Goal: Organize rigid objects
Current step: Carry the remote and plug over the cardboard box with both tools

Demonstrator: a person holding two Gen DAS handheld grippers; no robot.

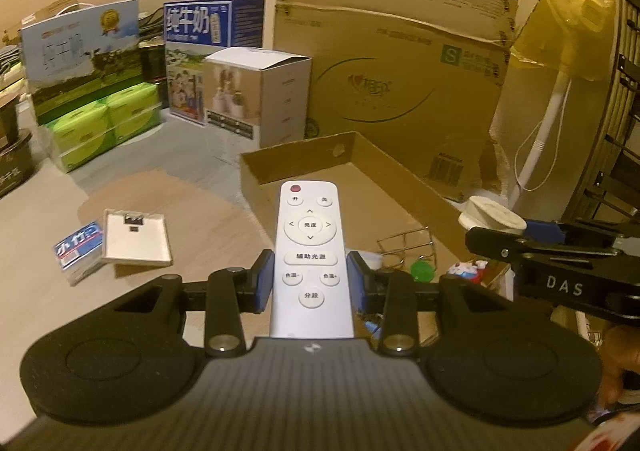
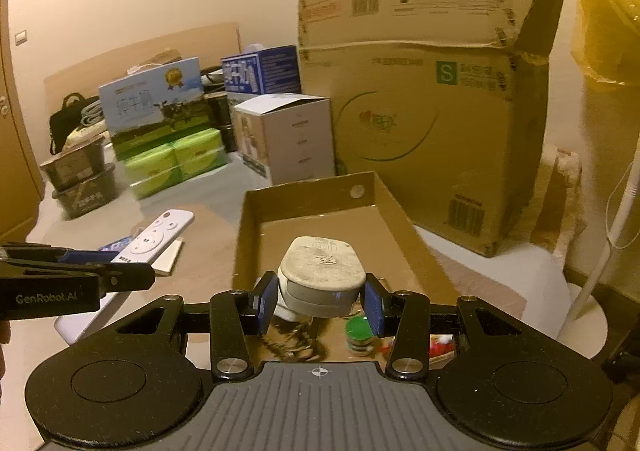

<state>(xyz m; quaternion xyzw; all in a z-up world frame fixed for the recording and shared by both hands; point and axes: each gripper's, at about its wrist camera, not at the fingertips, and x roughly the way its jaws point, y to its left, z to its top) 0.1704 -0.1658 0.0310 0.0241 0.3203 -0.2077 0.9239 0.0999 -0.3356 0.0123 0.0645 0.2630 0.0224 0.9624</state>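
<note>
My left gripper (image 1: 311, 281) is shut on a white remote control (image 1: 310, 251), which points forward above the near end of a shallow cardboard tray (image 1: 256, 171). My right gripper (image 2: 320, 305) is shut on a white plug adapter (image 2: 322, 275), held over the same cardboard tray (image 2: 242, 227). In the right wrist view the remote control (image 2: 154, 237) and the left gripper show at the left edge. In the left wrist view the plug adapter (image 1: 494, 213) and the right gripper show at the right edge. A green-capped item (image 2: 360, 331) and a wire rack (image 1: 404, 247) lie under the grippers.
A clear case (image 1: 134, 237) and a blue packet (image 1: 76, 247) lie on the brown surface at left. Milk cartons (image 1: 86, 51), green tissue packs (image 1: 106, 123), a white box (image 1: 260, 95) and a big cardboard box (image 1: 400, 63) stand behind the tray. A white fan pole (image 1: 540, 131) rises at right.
</note>
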